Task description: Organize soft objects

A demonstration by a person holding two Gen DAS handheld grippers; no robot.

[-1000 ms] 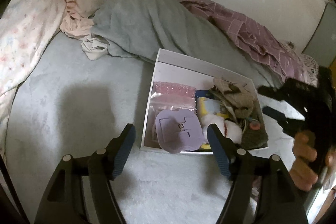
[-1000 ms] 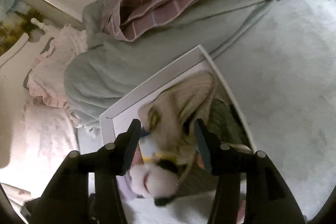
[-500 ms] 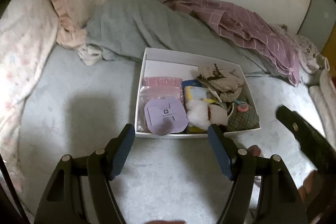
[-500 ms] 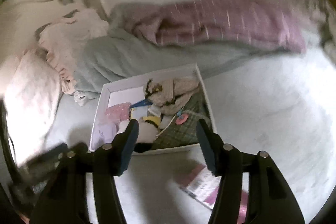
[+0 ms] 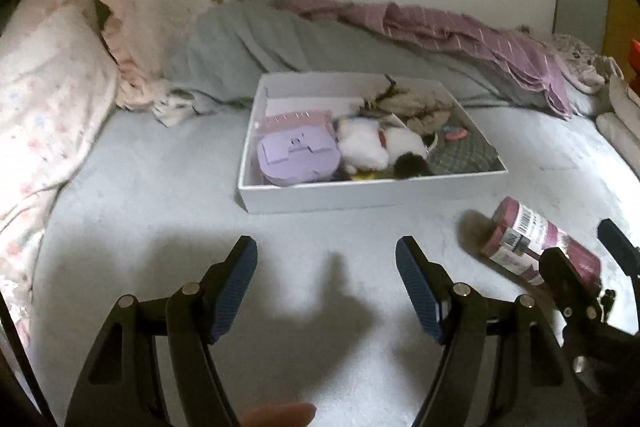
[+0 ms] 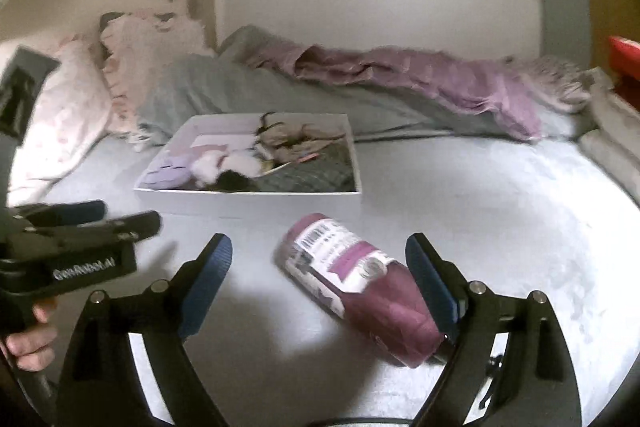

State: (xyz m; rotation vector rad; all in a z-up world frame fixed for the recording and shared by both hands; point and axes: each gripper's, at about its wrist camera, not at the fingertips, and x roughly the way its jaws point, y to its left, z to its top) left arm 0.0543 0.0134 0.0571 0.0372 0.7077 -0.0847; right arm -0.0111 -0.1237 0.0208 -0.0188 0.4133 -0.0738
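A white box (image 5: pixel 372 193) sits mid-bed, holding a lavender case (image 5: pixel 298 157), a white plush (image 5: pixel 372 147), a beige cloth (image 5: pixel 420 107) and a plaid grey cloth (image 5: pixel 464 155). My left gripper (image 5: pixel 325 255) hovers open and empty over the grey sheet in front of the box. A maroon rolled package (image 6: pixel 360 287) with a white label lies on the sheet, right of the box's front. My right gripper (image 6: pixel 318 251) straddles it with jaws opening; the pads do not press on it. In the right wrist view the left gripper (image 6: pixel 128 215) shows at the left.
A floral pillow (image 5: pixel 48 99) and a pink ruffled cloth (image 5: pixel 148 27) lie at the left. A grey blanket (image 5: pixel 240 47) and a purple striped cloth (image 5: pixel 460 31) run along the wall behind the box. A red object (image 6: pixel 624 55) shows at the far right.
Both grippers drew back from the box toward the bed's front. The right gripper left the beige cloth in the box, widened, and now has the maroon package between its fingers.
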